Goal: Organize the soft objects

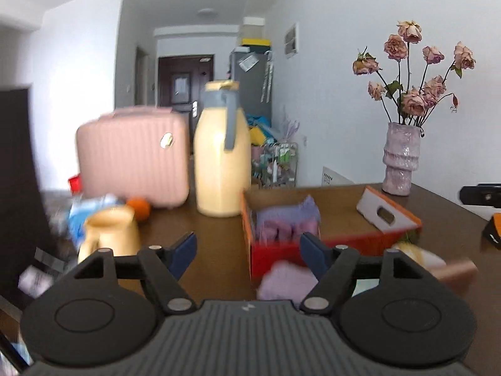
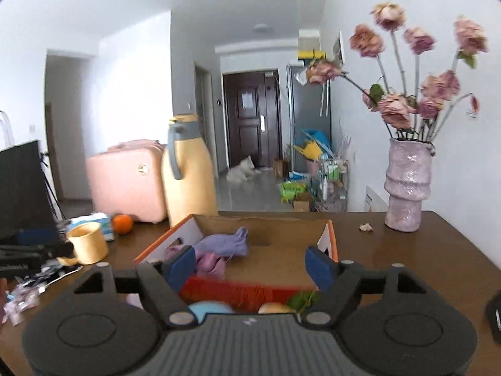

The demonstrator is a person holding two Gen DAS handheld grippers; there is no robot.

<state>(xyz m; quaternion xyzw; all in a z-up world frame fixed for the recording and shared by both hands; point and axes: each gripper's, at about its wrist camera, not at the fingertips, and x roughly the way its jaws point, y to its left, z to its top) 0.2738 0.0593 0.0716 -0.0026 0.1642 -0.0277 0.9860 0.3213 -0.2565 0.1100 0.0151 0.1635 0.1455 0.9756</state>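
Both tools stood wide with nothing between their pads: the left tool (image 1: 249, 252) hung over the brown surface (image 1: 216, 250) just left of the orange box (image 1: 344, 242), and the right tool (image 2: 250, 264) faced the box (image 2: 266, 291) head-on over its near wall. That open stance probably suited a reach for the next soft piece. The box sat open-topped near the front edge, likely so cloth could be dropped in from above. Inside lay two soft items, a lilac cloth (image 2: 224, 244) and a pinker one (image 2: 209, 264), bunched at the left end. Outside, against the near wall, at least three more waited: a lilac bundle (image 1: 286, 279), a blue ball-like thing (image 2: 209, 308) and a pale one with green leaves (image 2: 275, 307). Behind stood one vase (image 2: 407, 185), one jug (image 2: 188, 172), one mug (image 2: 87, 242) and one orange (image 2: 122, 224).
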